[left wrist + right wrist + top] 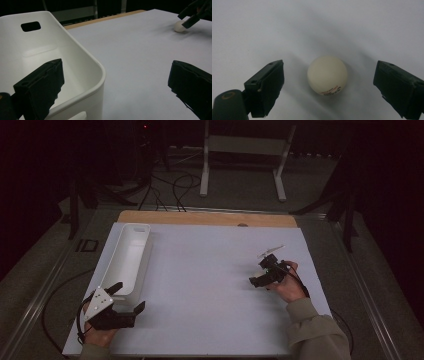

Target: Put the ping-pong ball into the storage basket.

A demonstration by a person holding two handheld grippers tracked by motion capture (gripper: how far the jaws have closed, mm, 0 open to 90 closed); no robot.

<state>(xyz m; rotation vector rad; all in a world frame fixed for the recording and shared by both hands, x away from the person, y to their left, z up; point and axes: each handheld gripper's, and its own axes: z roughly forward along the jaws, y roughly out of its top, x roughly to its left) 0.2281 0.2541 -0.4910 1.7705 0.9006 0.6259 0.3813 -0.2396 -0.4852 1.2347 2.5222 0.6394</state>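
Observation:
A cream ping-pong ball [327, 75] with small red and black print rests on the white table sheet [317, 25]. My right gripper [329, 76] stands open around it, one black jaw on each side and a gap between each pad and the ball. In the high view the right gripper [257, 280] is at the right of the sheet, angled down to the left. From the left gripper view the ball [180, 26] lies far off under the right gripper [189, 17]. My left gripper [129, 297] is open and empty at the near end of a white bin [148, 255].
The long white bin [100, 71] has a handle slot in its far wall and looks empty inside. The white sheet [210, 285] covers a wooden table with metal rails along both sides. Stand legs and cables lie on the floor beyond the far edge.

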